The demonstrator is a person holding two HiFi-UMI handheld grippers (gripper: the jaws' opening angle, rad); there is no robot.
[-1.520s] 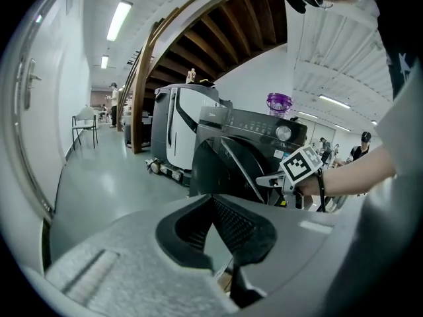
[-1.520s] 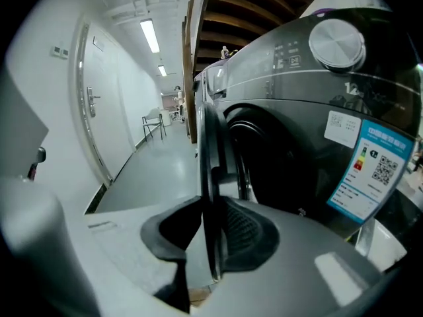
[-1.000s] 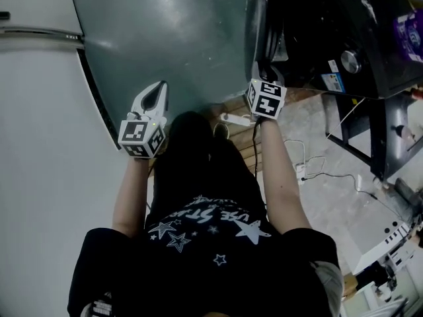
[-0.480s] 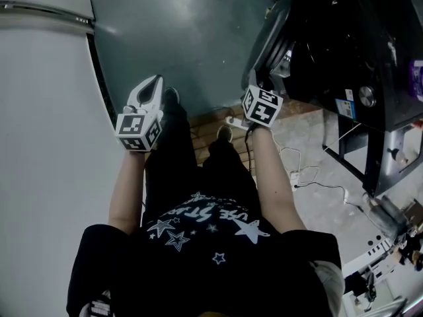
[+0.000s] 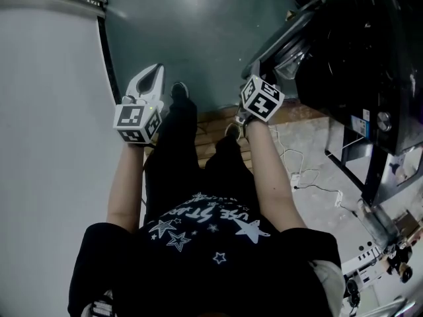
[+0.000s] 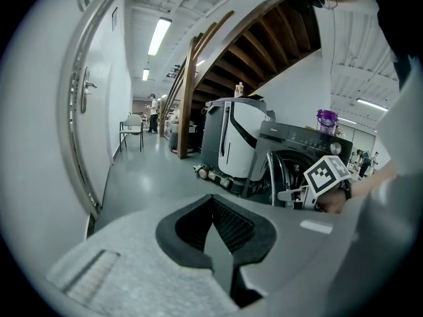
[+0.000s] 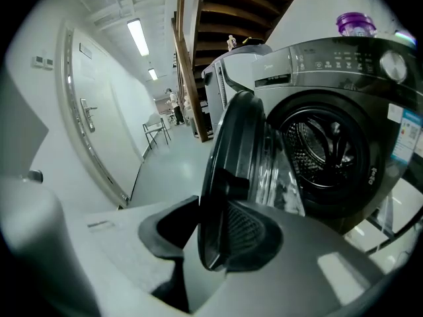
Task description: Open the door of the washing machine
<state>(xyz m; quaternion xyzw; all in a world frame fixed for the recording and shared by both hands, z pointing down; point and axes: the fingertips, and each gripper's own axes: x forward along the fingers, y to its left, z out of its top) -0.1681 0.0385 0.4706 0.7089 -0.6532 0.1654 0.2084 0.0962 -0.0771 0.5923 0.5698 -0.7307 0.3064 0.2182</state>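
At the washing machine (image 7: 317,65) front, the door (image 7: 231,144) stands swung partway open. Our right gripper (image 7: 215,240) is clamped on the door's rim. Our left gripper (image 5: 156,71), jaws together and empty, hangs well left of the machine, above the floor (image 5: 198,25).

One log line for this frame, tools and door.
right tool: gripping rim of washing machine door | left tool: shut, empty | door: partly open

We see cool light from ceiling tubes (image 6: 158,35) in both gripper views, which bend hard at the edges and go black in the corners. Whatever sits closest to those lenses is soft, and the door (image 7: 228,144) reads as a near-black shape. In the head view the floor (image 5: 198,18) carries a dull sheen and the clothing (image 5: 198,177) is underexposed.
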